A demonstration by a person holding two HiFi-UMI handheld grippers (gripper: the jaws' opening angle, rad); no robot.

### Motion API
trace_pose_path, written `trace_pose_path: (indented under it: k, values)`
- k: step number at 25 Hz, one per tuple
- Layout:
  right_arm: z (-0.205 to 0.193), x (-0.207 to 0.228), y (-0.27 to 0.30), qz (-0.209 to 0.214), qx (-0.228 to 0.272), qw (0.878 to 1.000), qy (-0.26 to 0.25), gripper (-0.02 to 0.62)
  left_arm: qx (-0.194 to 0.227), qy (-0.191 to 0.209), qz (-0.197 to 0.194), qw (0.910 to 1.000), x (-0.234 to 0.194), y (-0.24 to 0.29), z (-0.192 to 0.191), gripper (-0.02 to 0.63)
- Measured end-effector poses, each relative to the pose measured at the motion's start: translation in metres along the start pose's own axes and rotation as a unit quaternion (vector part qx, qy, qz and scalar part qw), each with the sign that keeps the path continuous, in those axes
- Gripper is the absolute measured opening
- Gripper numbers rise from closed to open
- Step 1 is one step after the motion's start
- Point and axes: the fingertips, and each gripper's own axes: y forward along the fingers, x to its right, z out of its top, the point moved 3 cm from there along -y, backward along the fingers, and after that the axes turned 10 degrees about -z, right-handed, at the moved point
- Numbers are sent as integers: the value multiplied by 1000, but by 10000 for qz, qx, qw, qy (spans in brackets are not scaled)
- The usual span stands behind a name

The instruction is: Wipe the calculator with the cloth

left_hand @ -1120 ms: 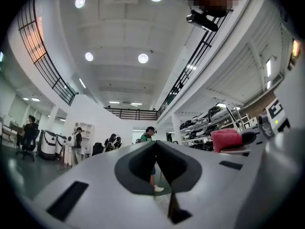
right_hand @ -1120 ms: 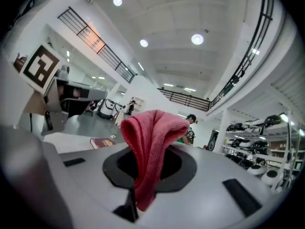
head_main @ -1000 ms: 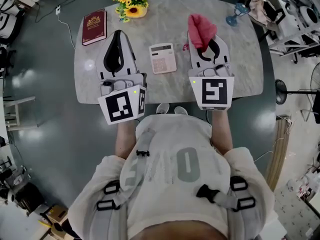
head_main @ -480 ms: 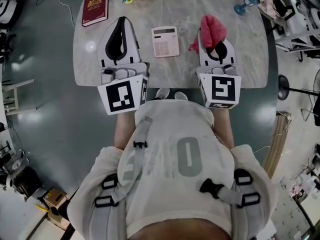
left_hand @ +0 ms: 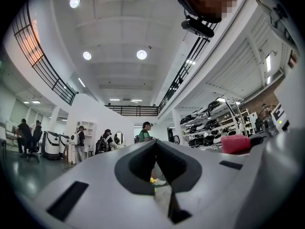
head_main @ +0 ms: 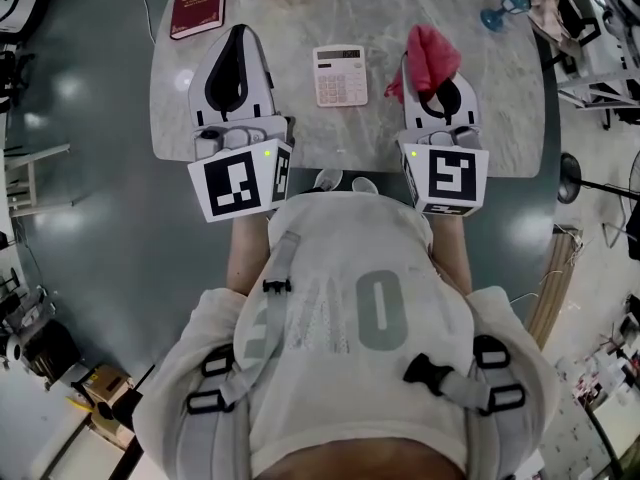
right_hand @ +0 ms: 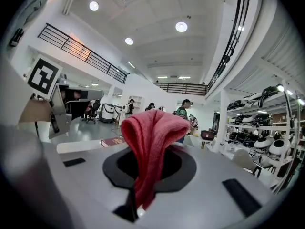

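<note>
Two tools flank the calculator [head_main: 340, 75]: right gripper [head_main: 437, 73] pinches the cloth [head_main: 432, 53] ready to wipe, left gripper [head_main: 237, 33] closed, empty.

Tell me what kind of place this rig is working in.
Probably a large lab or workshop hall: racks of white equipment, a railed mezzanine, people standing beyond the marble-topped table.

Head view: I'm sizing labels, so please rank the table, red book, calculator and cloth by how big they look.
1. table
2. red book, slightly bigger than
3. calculator
The cloth looks roughly calculator-sized, but it is bunched and held raised in the right gripper, nearer the camera, so I leave it unranked.
</note>
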Motion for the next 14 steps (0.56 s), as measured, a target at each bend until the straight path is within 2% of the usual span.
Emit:
trace_pose_path:
  k: [4,14]
  values:
    - [1,-1,1,0,22,9998,-194,55,10,-35,80,10000,-6,-2,0,20]
    - [-8,-1,4,38,-59,9996,-263,55,-76,-55,91,9999,-6,1,-9,20]
